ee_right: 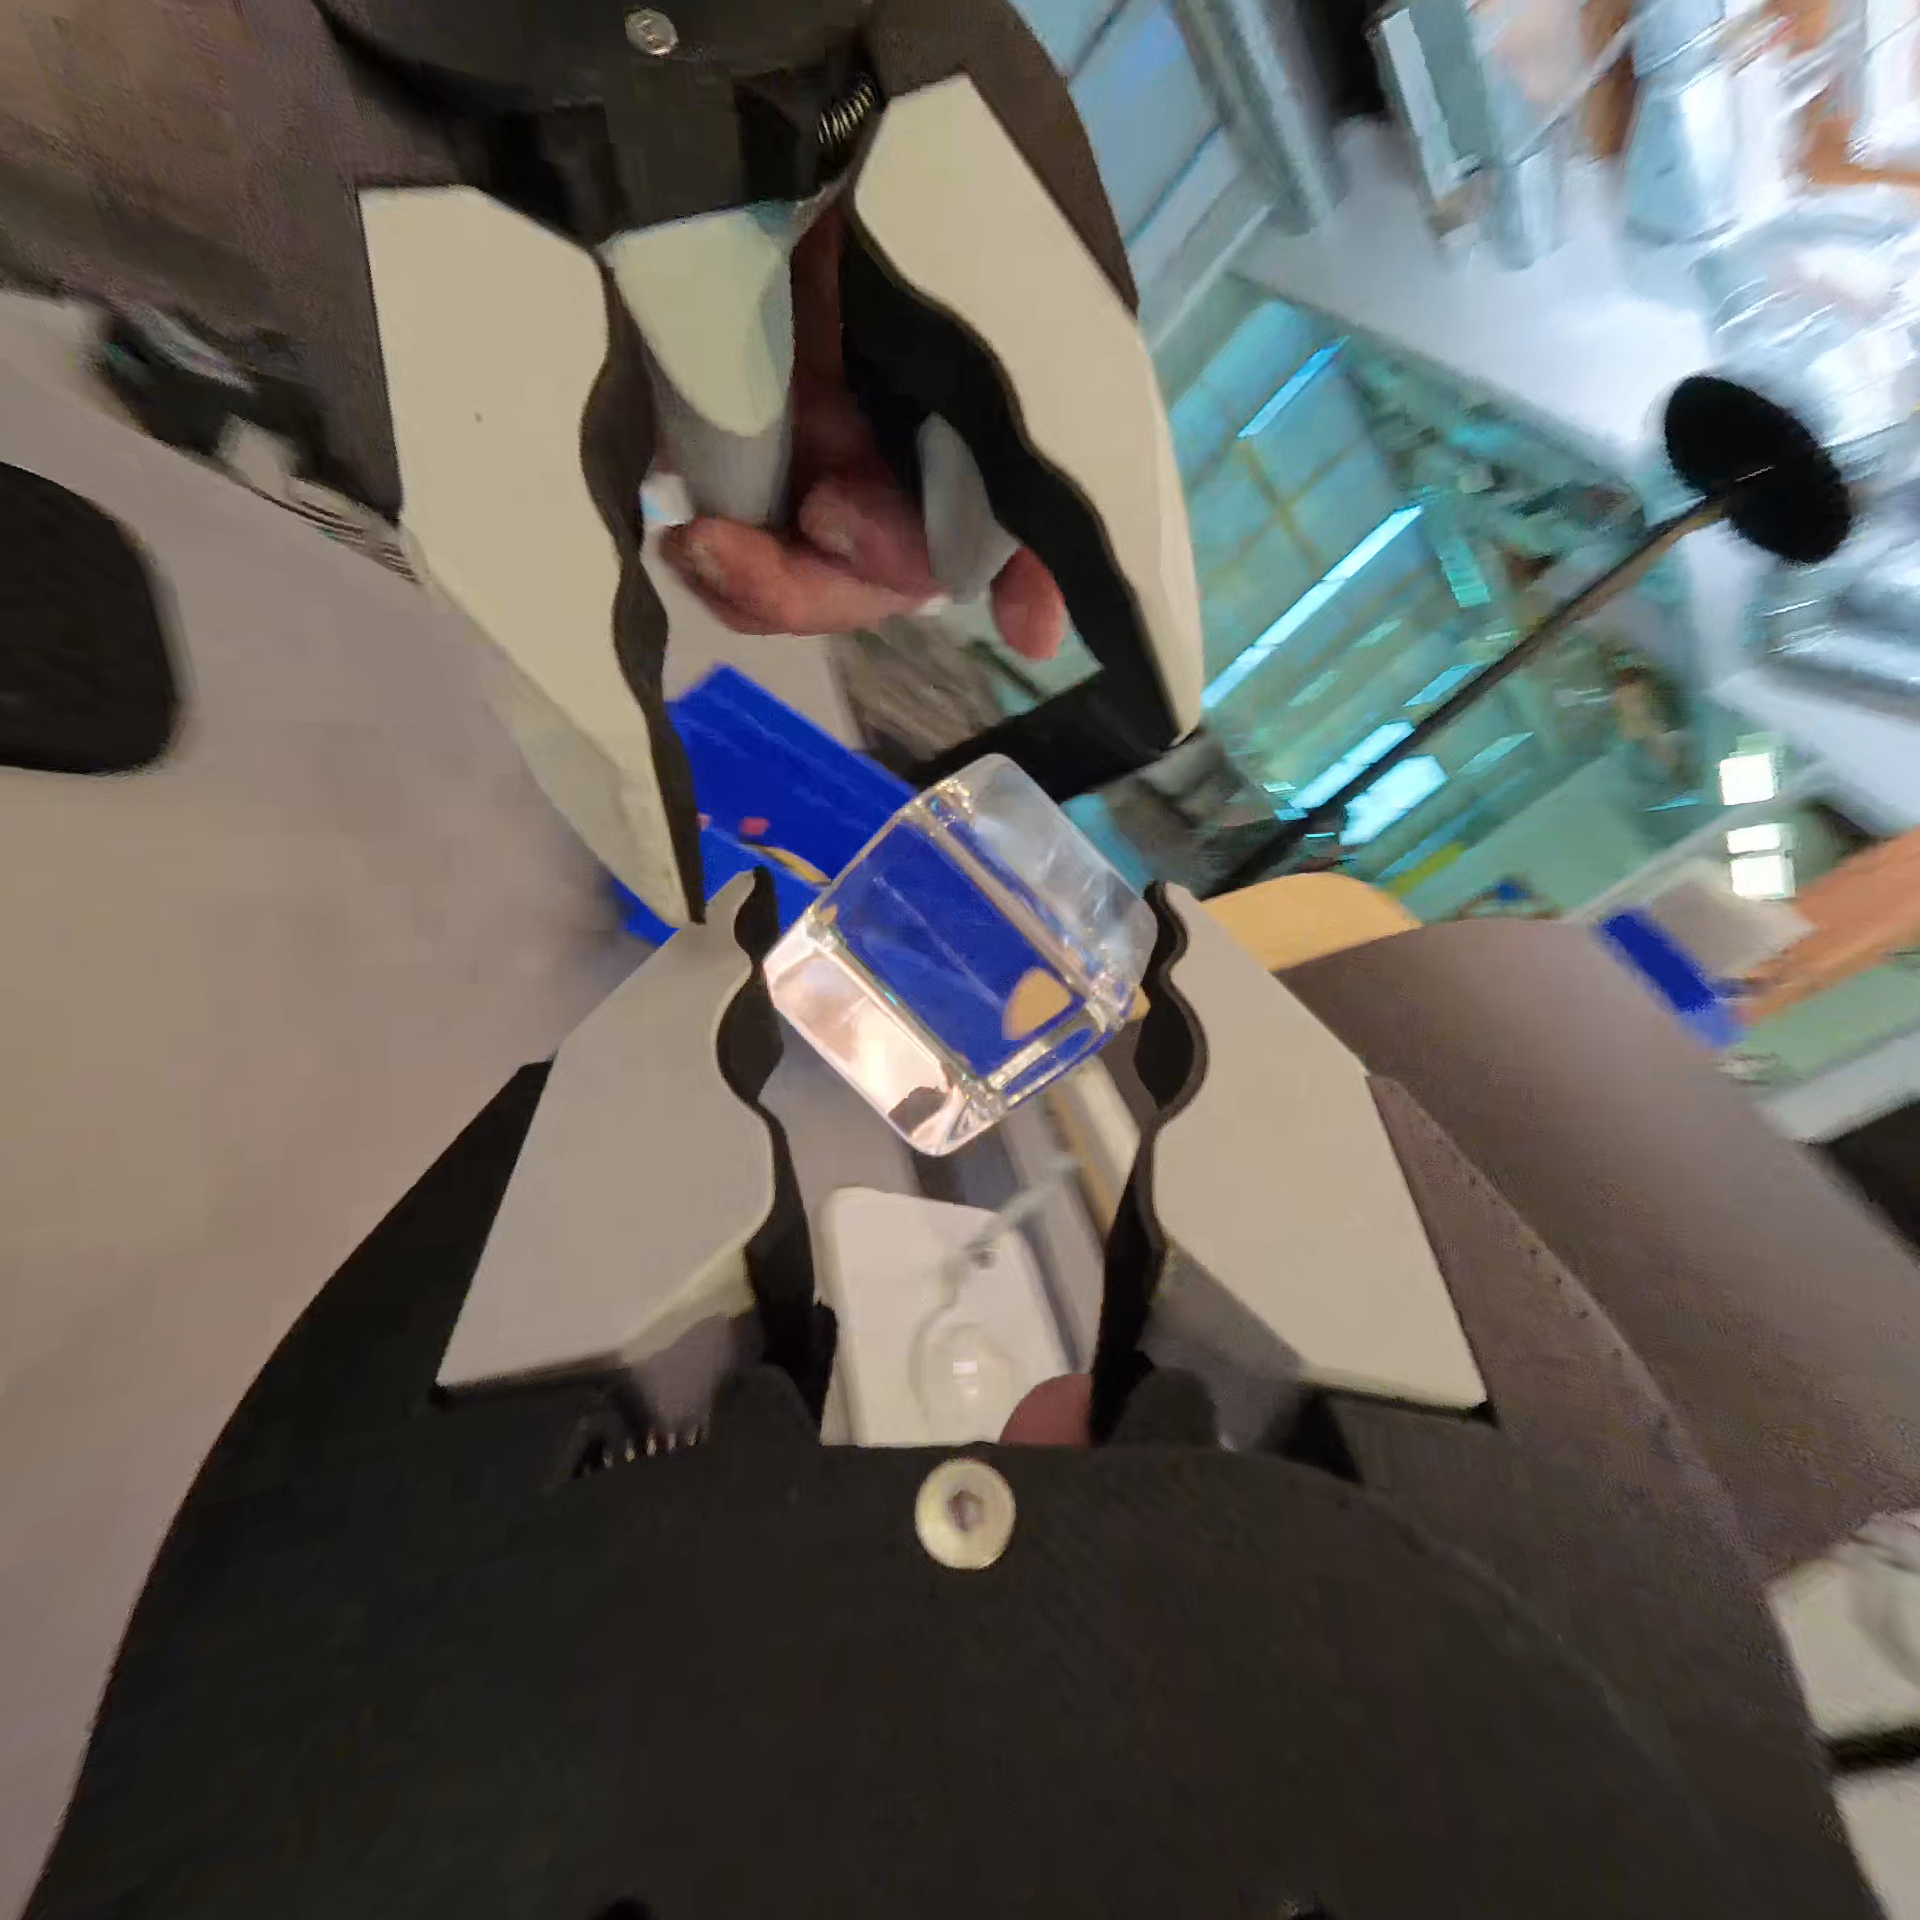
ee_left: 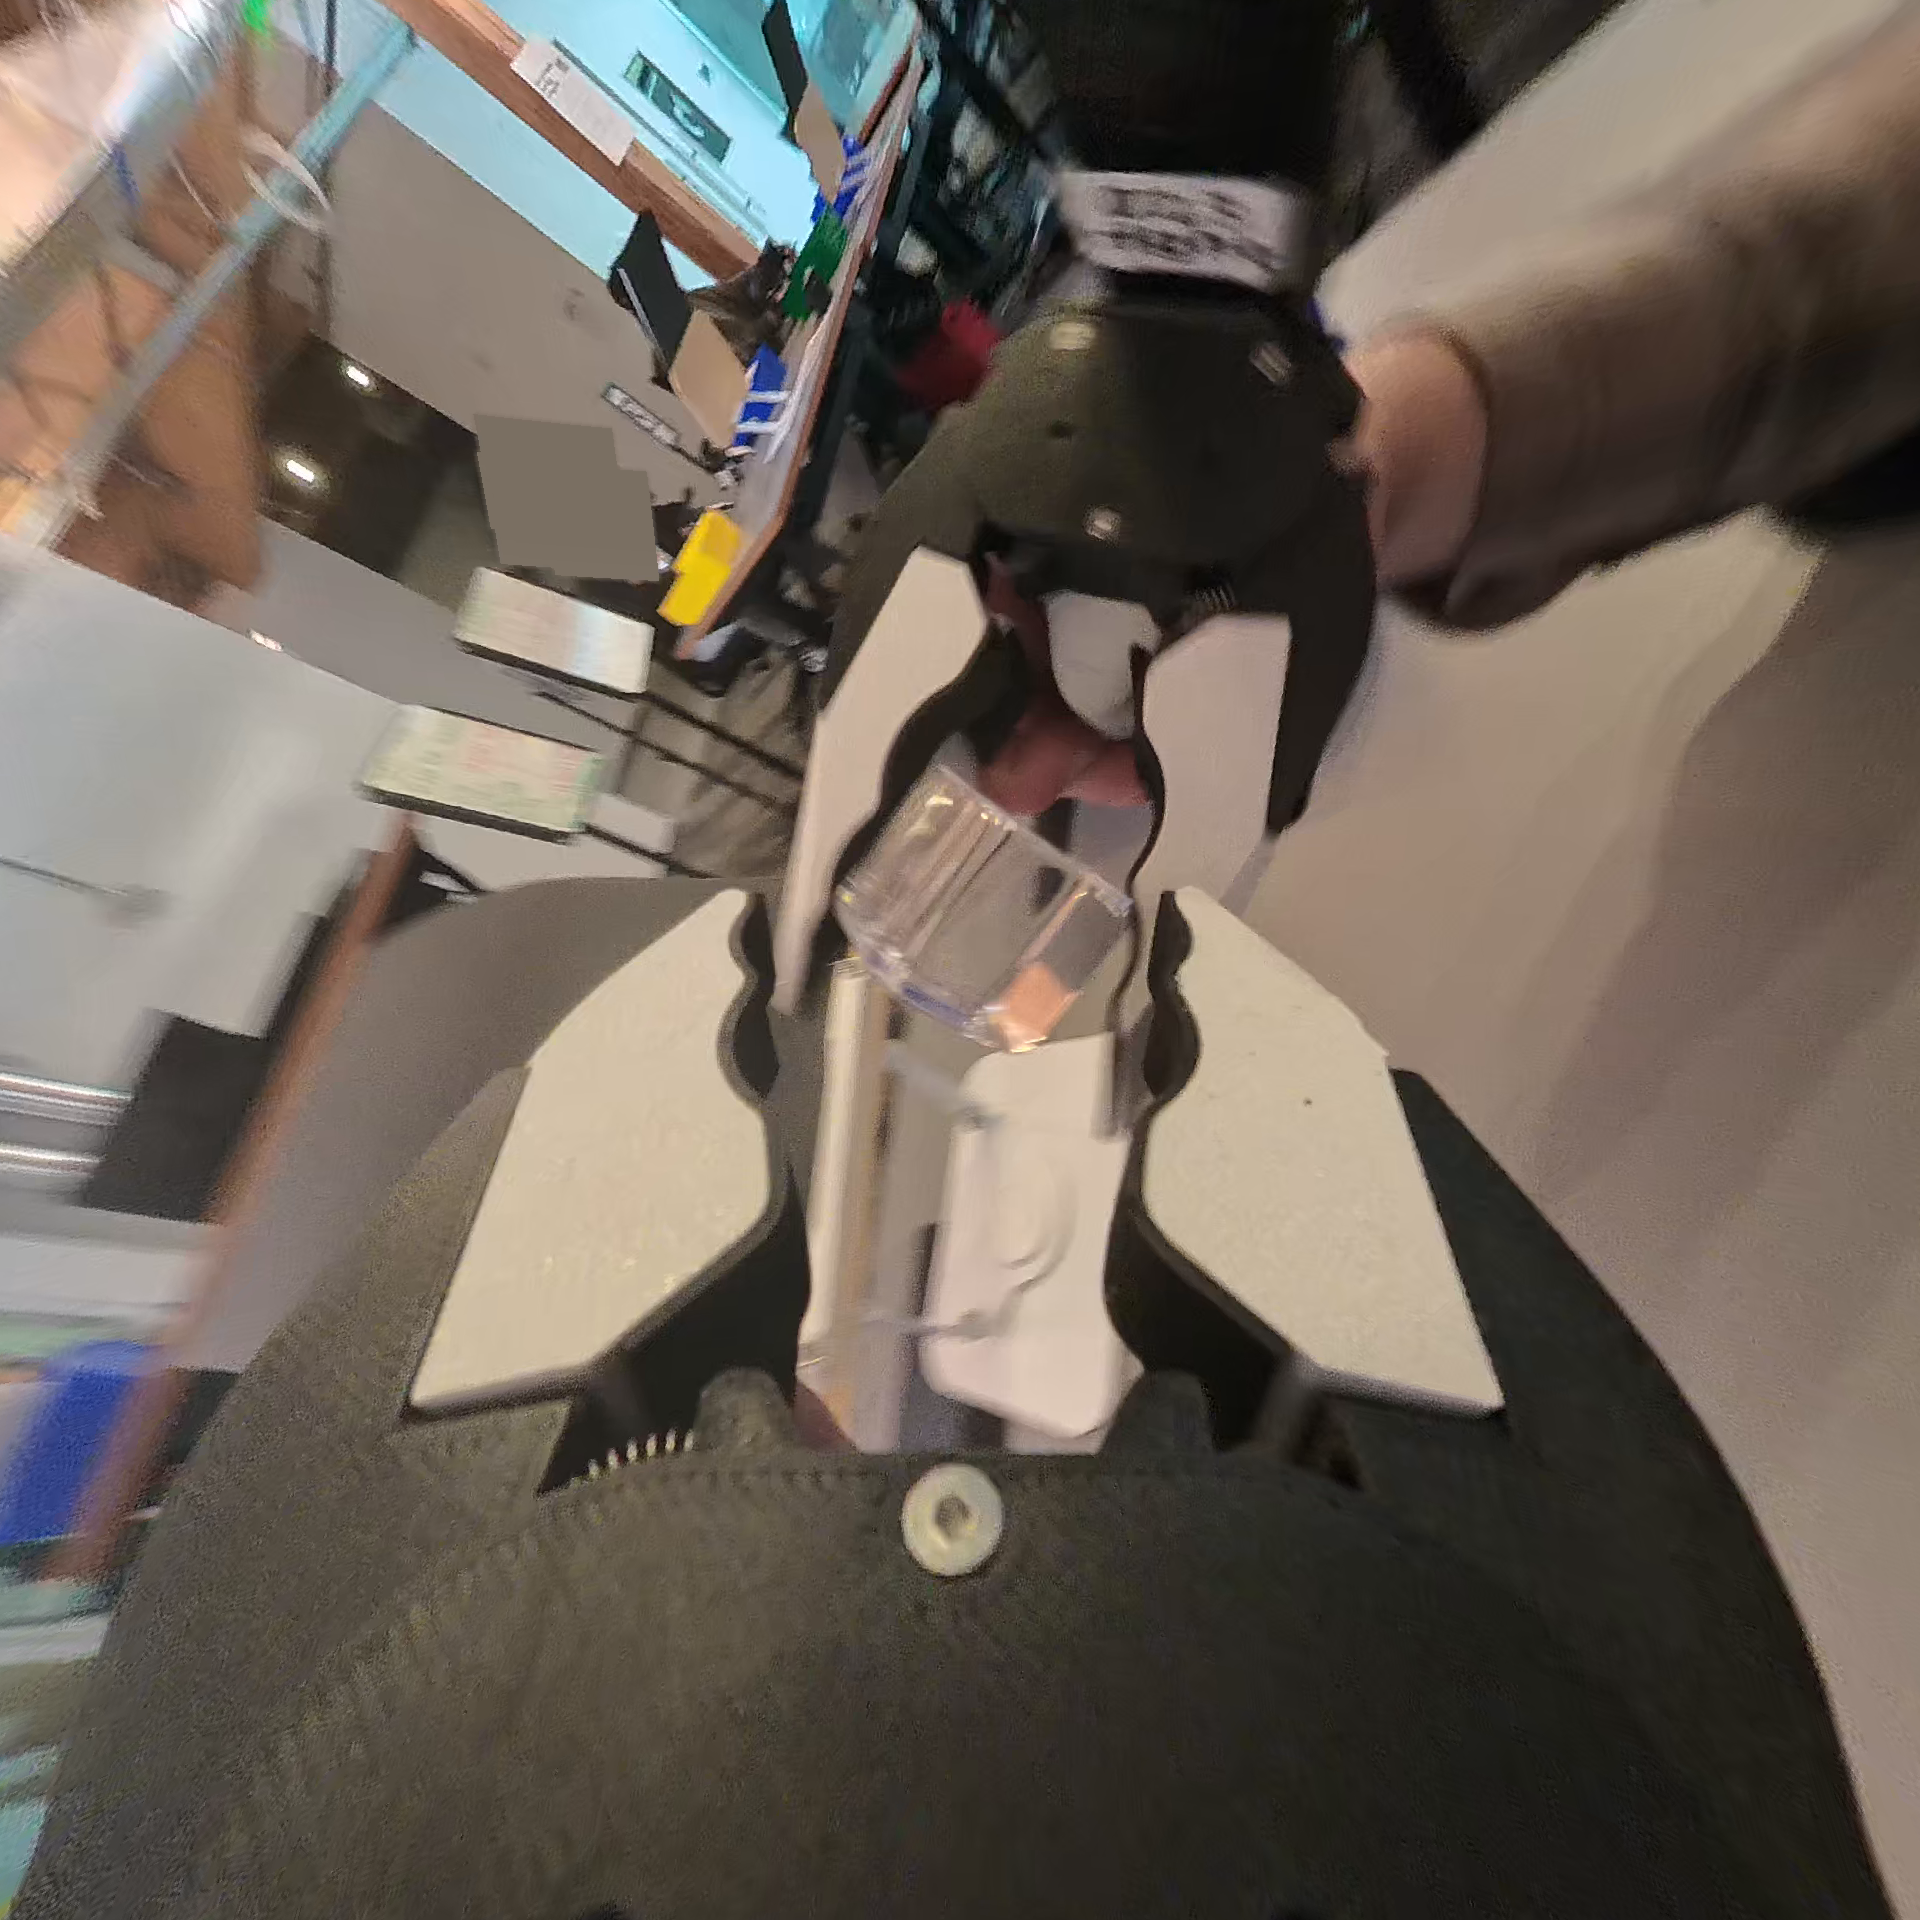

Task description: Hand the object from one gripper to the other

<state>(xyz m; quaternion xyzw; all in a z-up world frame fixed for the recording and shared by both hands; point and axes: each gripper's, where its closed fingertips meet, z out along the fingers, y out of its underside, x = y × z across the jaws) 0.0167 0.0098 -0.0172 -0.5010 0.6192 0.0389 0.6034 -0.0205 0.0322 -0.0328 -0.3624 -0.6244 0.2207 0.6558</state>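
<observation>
The left gripper [ee_left: 961, 997] and right gripper [ee_right: 951, 971] meet tip to tip around a clear acrylic cube [ee_right: 961, 951]. Which jaws actually clamp it, I cannot tell. It probably handles rigid and slippery, so flat opposite faces suit best.

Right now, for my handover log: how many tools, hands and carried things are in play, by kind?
Tools: 2, left tool and right tool
Clear cube: 1
Hands: 1 visible, left hand
Total: 4
</observation>
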